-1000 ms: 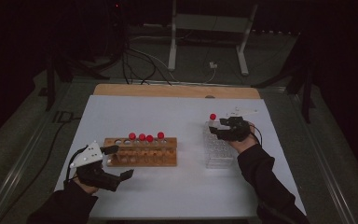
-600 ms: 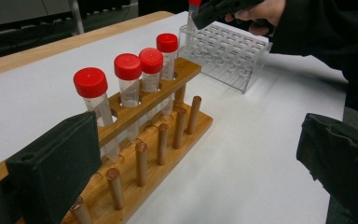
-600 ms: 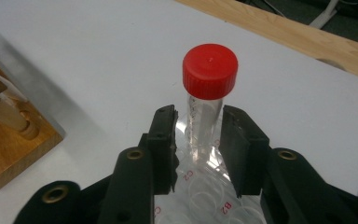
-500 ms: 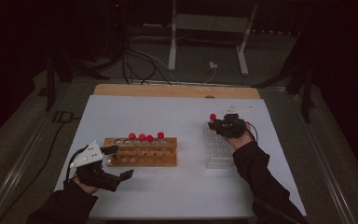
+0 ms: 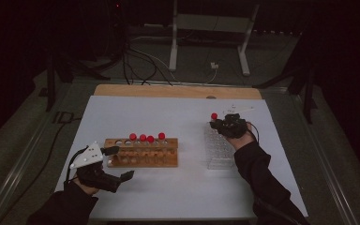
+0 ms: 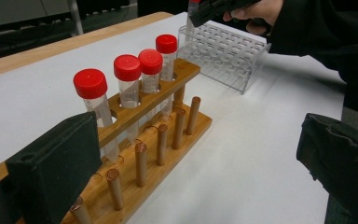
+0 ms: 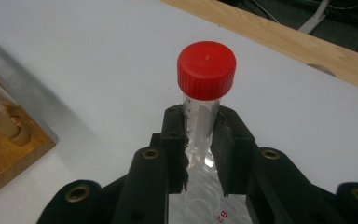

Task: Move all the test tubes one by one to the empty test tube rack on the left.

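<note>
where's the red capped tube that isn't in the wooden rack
High view, right side: the tube stands clamped in the right hand-held gripper at the clear rack's far end.

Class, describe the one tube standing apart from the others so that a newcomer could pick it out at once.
Start at the white table and find the clear plastic grid rack right of the wooden peg rack. At its far end stands a clear tube with a red screw cap, clamped between the right gripper jaws. Unlike the four red-capped tubes in the wooden rack, it stands alone and is gripped.

Right tongs [image 7: 200,140] just closed, gripping, left tongs [image 5: 120,163] spread wide, resting low.
</note>
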`<state>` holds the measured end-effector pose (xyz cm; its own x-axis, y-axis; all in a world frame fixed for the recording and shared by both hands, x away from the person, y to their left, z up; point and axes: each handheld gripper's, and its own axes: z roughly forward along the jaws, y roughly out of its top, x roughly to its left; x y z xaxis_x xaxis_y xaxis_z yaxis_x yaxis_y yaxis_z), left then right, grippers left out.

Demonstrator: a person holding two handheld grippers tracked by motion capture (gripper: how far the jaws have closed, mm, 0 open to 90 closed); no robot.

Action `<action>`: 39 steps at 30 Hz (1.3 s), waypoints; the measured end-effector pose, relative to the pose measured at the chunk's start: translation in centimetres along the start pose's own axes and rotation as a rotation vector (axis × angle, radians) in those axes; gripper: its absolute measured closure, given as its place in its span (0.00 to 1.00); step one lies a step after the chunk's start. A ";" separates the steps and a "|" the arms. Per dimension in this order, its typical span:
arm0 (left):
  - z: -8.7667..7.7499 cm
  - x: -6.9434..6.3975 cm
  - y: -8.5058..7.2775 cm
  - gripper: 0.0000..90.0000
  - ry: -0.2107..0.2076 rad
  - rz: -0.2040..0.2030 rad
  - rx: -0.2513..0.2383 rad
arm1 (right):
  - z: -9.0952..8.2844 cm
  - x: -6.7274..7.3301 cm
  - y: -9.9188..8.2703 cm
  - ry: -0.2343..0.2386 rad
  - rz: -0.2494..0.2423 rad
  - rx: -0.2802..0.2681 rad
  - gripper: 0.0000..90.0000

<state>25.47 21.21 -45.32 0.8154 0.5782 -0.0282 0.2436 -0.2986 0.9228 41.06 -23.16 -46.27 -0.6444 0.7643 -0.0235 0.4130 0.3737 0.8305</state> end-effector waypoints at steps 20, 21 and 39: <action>0.2 -0.3 0.2 0.00 0.000 0.010 0.020 | -3.5 0.4 2.6 -0.023 -0.030 -0.069 0.84; 0.2 -0.3 0.3 0.00 -0.002 0.012 0.021 | -3.7 0.4 2.8 -0.021 -0.029 -0.072 0.84; 0.4 -1.0 1.2 0.01 -0.012 0.025 0.018 | -4.9 3.8 3.2 0.061 -0.090 -0.088 0.84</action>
<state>25.17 19.99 -44.31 0.8277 0.5611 -0.0101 0.2323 -0.3262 0.9163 36.75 -21.66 -40.99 -0.7153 0.6955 -0.0682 0.2959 0.3897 0.8721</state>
